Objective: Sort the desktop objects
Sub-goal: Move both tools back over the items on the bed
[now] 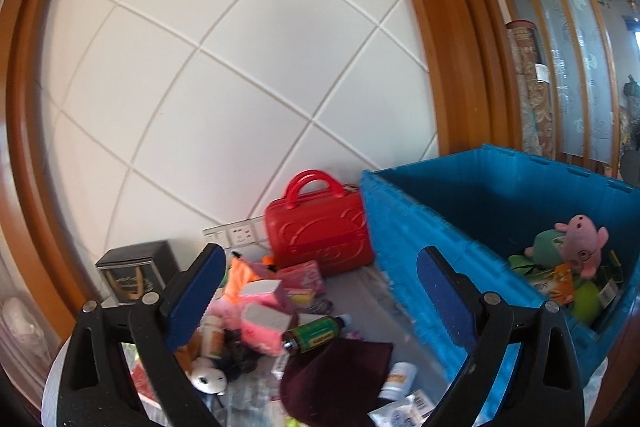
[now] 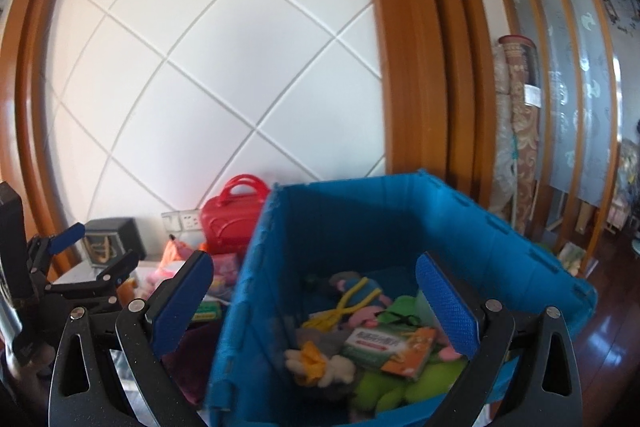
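Observation:
My left gripper (image 1: 320,291) is open and empty above a heap of small things on the desk: a green bottle (image 1: 316,333), pink boxes (image 1: 264,323), a dark red cloth (image 1: 336,375) and a white pill bottle (image 1: 400,379). A blue crate (image 1: 424,227) stands to the right and holds a pink pig plush (image 1: 584,243). My right gripper (image 2: 316,303) is open and empty over the blue crate (image 2: 256,267), above a green and orange box (image 2: 392,345), a yellow slingshot (image 2: 352,301) and plush toys (image 2: 320,367). The left gripper also shows in the right wrist view (image 2: 96,251).
A red toy suitcase (image 1: 320,227) stands against the white tiled wall behind the heap. A black box (image 1: 136,271) sits at the back left. Wall sockets (image 1: 236,233) are low on the wall. A wooden frame (image 1: 452,67) and slatted screen stand at the right.

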A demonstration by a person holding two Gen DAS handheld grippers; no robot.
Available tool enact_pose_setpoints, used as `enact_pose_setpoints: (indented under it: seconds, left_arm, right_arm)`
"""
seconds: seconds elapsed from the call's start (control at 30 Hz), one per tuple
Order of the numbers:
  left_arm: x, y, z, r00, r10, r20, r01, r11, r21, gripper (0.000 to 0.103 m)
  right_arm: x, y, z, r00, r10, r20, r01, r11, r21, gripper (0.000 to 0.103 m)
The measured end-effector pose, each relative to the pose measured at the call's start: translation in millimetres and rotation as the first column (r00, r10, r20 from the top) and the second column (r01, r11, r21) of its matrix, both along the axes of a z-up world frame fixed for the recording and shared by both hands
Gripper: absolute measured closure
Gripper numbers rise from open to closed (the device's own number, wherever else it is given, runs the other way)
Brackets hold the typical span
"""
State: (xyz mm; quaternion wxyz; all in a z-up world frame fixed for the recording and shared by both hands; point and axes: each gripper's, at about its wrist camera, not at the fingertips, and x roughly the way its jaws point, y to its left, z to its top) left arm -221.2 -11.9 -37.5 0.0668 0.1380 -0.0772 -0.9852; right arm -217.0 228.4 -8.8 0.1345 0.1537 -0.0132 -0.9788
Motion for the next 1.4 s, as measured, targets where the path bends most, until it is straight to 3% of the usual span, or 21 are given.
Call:
enact_pose_setpoints:
  seconds: [0.27, 0.53, 0.8, 1.0, 1.17, 1.4]
  left_arm:
    - [28, -71, -11, 0.997, 0.074, 0.006, -0.074, 0.997, -0.004, 0.005]
    - [58, -148, -34, 0.989, 0.146, 0.036, -0.145, 0.989, -0.043, 0.005]
    - [81, -210, -68, 0.969, 0.233, 0.082, -0.23, 0.972, -0.045, 0.005]
    - [84, -223, -103, 0.951, 0.269, 0.152, -0.267, 0.963, -0.037, 0.005]
    - [79, -217, -136, 0.945, 0.248, 0.213, -0.248, 0.968, -0.031, 0.005]
    - [62, -178, -197, 0.939, 0.053, 0.34, -0.021, 0.995, -0.096, 0.005]
  right_arm:
    - [16, -69, -2, 0.998, 0.063, 0.008, -0.064, 0.998, 0.013, 0.0]
    - [27, -143, -22, 0.991, 0.113, 0.072, -0.116, 0.993, 0.037, 0.0]
    - [39, -198, -61, 0.974, 0.18, 0.141, -0.189, 0.98, 0.055, 0.0]
    - [30, -235, -110, 0.925, 0.28, 0.256, -0.318, 0.94, 0.12, 0.0]
    - [20, -253, -152, 0.869, 0.354, 0.345, -0.423, 0.895, 0.146, 0.0]
    - [-5, -242, -190, 0.814, 0.403, 0.418, -0.486, 0.867, 0.111, 0.0]
